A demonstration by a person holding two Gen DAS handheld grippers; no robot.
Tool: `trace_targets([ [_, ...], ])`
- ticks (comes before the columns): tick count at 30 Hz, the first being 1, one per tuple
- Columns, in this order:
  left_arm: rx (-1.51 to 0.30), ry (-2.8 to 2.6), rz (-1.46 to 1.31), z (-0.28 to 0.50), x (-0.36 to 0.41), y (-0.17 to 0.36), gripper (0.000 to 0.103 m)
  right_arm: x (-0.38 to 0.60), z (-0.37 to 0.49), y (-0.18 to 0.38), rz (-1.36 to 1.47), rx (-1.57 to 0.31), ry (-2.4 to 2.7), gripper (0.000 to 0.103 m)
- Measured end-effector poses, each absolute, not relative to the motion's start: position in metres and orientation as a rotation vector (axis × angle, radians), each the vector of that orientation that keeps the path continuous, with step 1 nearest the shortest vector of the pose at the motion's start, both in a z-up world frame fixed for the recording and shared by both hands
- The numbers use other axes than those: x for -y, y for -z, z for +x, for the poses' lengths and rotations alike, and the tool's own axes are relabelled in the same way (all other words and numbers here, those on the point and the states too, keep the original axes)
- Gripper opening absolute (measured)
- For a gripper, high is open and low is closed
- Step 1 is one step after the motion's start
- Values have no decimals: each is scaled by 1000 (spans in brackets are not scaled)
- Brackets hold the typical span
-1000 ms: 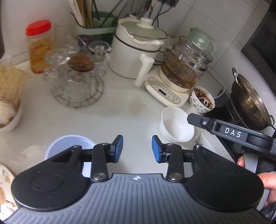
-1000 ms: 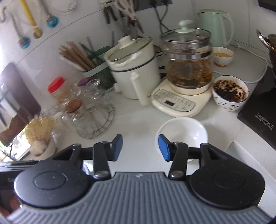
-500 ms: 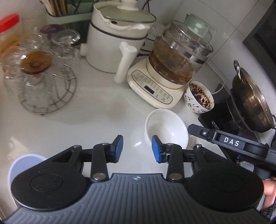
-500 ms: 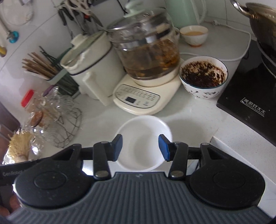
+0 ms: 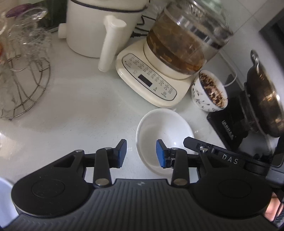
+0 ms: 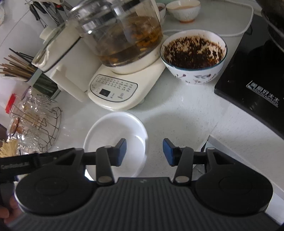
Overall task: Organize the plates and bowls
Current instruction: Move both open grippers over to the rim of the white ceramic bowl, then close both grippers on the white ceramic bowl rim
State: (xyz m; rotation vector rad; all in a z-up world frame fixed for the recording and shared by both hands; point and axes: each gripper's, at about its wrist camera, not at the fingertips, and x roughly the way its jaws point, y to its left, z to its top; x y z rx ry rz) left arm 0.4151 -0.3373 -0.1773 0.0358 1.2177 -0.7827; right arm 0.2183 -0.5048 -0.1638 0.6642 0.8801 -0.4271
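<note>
An empty white bowl (image 5: 164,129) sits on the white counter in front of the kettle base; it also shows in the right wrist view (image 6: 113,131). My left gripper (image 5: 141,153) is open, straddling the bowl's left rim, its right finger over the inside. My right gripper (image 6: 144,152) is open, straddling the bowl's right rim, its left finger over the inside. The right gripper's body (image 5: 229,158) shows at the bowl's right. A patterned bowl (image 6: 193,56) holding dark bits stands behind. A pale blue bowl (image 5: 4,197) peeks at the lower left.
A cream kettle base with glass pot (image 5: 159,71) and a white cooker (image 5: 99,26) stand behind the bowl. A wire rack of glasses (image 5: 23,67) is at the left. A black induction hob (image 6: 252,85) with a wok (image 5: 266,99) is at the right. A small cup (image 6: 184,10) stands far back.
Both grippers have moved forward and down toward the white bowl, and each now straddles one side of its rim. Both stayed open. The blue bowl slid out to the left edge.
</note>
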Motion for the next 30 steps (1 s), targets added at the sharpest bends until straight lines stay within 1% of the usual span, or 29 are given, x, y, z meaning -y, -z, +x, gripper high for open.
trace_targets([
  [6,-1278,790,58,420,354,192,42,508,226,175,680,-905,410,48],
  [8,-1298,787,64,422,358,197,42,509,230,177,681,-912,396,45],
  [11,-1330,774,51,424,361,205,42,509,234,178,682,-916,384,43],
  [13,-1335,768,50,425,362,208,41,510,236,179,680,-921,380,36],
  [15,-1338,763,53,426,364,210,40,511,237,181,682,-926,378,34],
  [19,-1337,752,65,428,365,213,22,515,236,186,716,-930,382,24],
  [25,-1347,750,56,429,363,217,12,518,235,191,737,-928,371,14],
  [30,-1337,743,54,429,363,217,9,516,236,192,722,-930,360,11],
])
